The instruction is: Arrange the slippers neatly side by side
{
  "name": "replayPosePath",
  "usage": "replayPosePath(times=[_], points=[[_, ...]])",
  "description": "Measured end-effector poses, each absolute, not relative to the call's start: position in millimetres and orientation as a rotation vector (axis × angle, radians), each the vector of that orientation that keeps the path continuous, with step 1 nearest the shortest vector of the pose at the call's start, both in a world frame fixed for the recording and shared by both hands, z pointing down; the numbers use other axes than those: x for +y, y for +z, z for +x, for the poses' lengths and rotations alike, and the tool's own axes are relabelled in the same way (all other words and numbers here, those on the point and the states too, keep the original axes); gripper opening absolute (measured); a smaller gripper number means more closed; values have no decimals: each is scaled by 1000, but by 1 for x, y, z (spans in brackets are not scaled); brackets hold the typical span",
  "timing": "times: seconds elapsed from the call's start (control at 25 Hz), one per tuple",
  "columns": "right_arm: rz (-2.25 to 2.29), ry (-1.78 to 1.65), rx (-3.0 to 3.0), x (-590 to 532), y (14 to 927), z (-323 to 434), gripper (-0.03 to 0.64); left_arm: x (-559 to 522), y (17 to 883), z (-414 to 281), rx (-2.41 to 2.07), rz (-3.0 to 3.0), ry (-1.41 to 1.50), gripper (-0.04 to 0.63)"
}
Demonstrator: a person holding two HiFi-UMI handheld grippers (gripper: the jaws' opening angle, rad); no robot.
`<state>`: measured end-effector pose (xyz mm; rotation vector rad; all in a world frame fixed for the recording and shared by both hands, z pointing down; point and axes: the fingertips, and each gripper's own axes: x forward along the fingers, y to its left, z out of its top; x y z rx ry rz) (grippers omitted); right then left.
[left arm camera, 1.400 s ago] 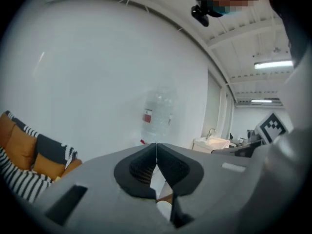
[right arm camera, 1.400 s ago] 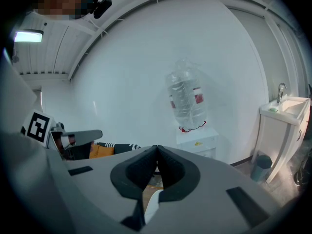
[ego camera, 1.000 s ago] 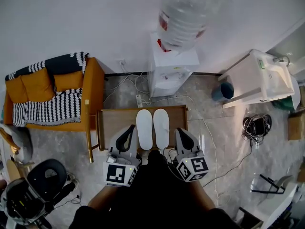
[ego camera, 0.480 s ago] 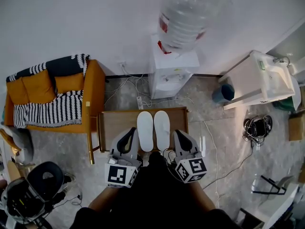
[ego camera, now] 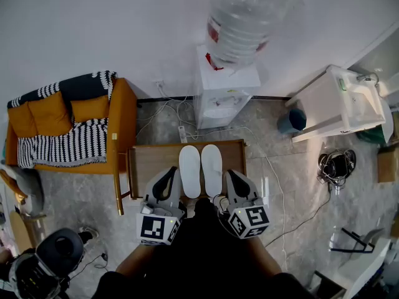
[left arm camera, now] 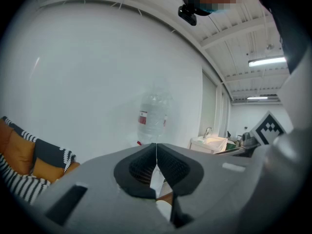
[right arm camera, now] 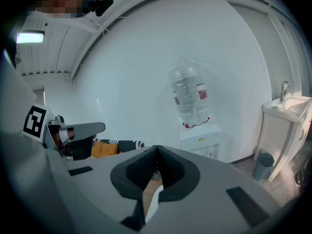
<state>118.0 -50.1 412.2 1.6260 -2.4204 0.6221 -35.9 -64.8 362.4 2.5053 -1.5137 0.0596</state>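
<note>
White slippers, 2 pcs, lie on the brown wooden worktop (ego camera: 149,161). The left slipper (ego camera: 189,170) and right slipper (ego camera: 211,169) sit just beside each other, long sides parallel. Far ends point toward the water dispenser (ego camera: 224,95), and near ends sit at the worktop edge closest to me. The pair is roughly centred across the worktop.

Left tool (ego camera: 169,170): on the left flank of the pair, tip near the left slipper's outer side. I can't tell from the head view whether it makes contact. Left gripper view has the left tool (left arm camera: 156,150) with jaws together, tips meeting in a thin line and nothing clamped. A sliver of white slipper and brown wood shows in the notch below the pads.

Right tool (ego camera: 231,173): mirror position on the right flank, near the right slipper's outer side; contact is likewise unclear. Right gripper view shows the right tool (right arm camera: 156,152) with jaws together and empty. A white slipper edge and some wood show under the pads.

Surroundings: the dispenser stands against the wall beyond the worktop with a big clear bottle (ego camera: 243,17) on top. An orange sofa (ego camera: 121,114) with a b/w striped blanket (ego camera: 65,143) is to the left, touching or nearly touching the worktop. A small blue-grey bin (ego camera: 292,119) and a white sink unit (ego camera: 340,101) are to the right. Cables (ego camera: 181,114) lie on the floor by the dispenser.
</note>
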Motion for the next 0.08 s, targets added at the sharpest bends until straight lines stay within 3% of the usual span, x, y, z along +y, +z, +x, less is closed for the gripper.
replayPosePath(times=[0.08], points=[[1623, 622, -2420, -50, 413, 117, 12, -65, 363, -37, -1512, 2503, 59, 18]])
